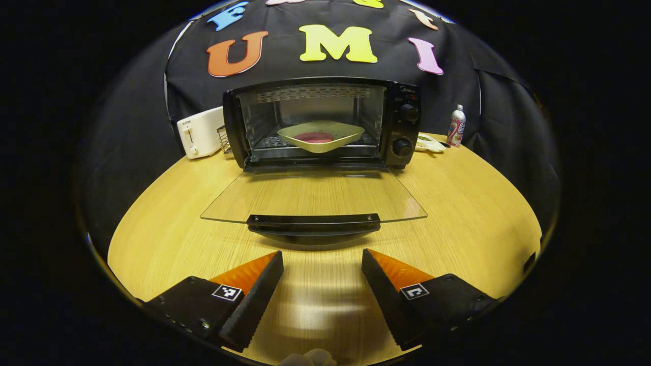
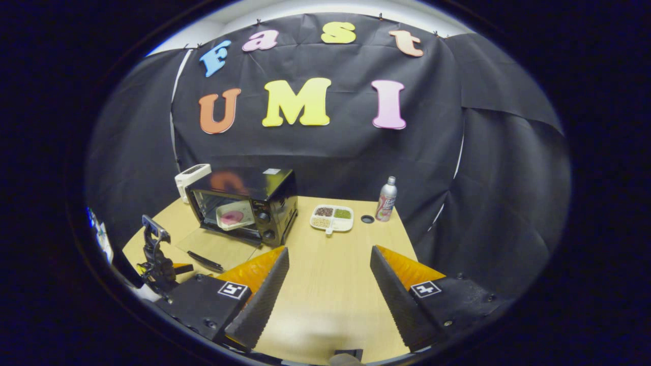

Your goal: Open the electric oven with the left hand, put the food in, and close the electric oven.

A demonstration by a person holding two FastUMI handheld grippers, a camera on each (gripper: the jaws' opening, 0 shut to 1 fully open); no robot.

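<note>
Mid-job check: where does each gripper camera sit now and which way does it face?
Left gripper view: low over the table, facing the open oven squarely; the left gripper is open before the door handle.
Right gripper view: higher, farther right, facing the booth wall; the right gripper is open.
Shared: oven, dish, bottle, toaster.

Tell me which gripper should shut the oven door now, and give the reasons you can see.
Left. The left gripper is open and faces the handle of the lowered door, close in front of it. The right gripper is open too, but stands off to the side, farther from the oven. The dish is already inside.
</note>
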